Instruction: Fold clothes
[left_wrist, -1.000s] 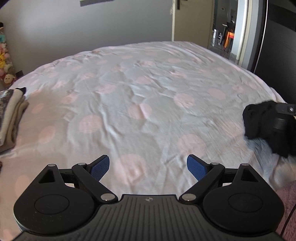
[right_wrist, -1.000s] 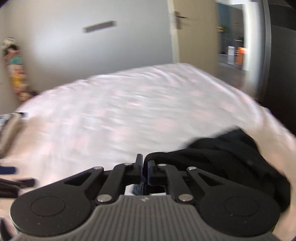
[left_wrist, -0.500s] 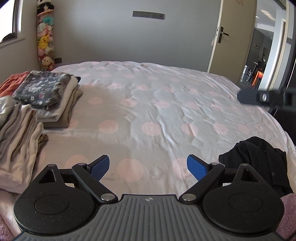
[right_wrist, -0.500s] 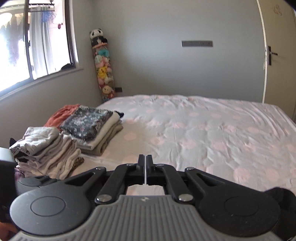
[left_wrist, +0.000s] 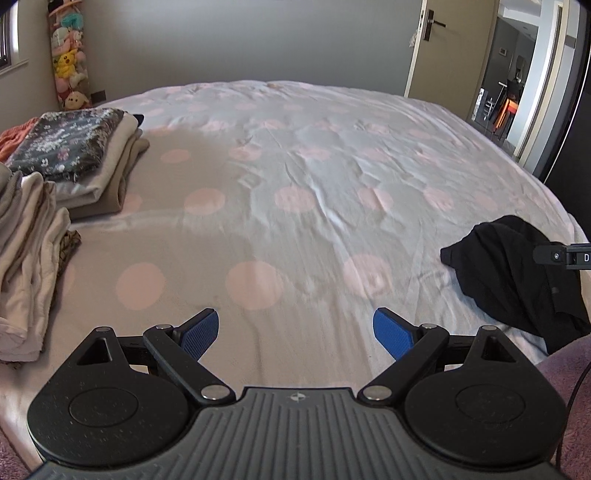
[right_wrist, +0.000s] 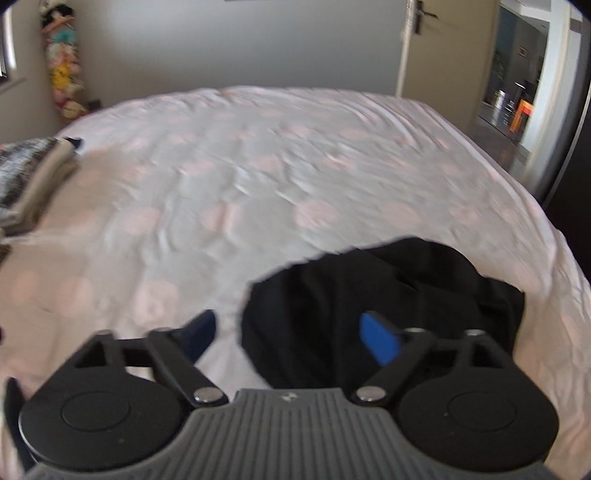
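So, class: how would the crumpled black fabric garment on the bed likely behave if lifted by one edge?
The crumpled black fabric garment lies in soft folds, so it would probably droop limply. It looks thin, so likely light. Pushed across the spotted bedsheet, it would probably bunch rather than slide.

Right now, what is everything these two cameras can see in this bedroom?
bed sheet: one, pale with pink dots, covering the whole bed.
black garment: one, crumpled, near right edge of the bed, under the right gripper.
folded clothes stacks: two, on the bed's left side; the far one topped by a dark floral piece, the near one beige and cream.
orange garment: one, behind the far stack.
plush toys: a column, mixed colours, in the far left corner.
door: one, beige, open at far right.
left gripper: black with blue fingers, open, nothing between them.
right gripper: black with blue fingers, just opened wide over the black garment.
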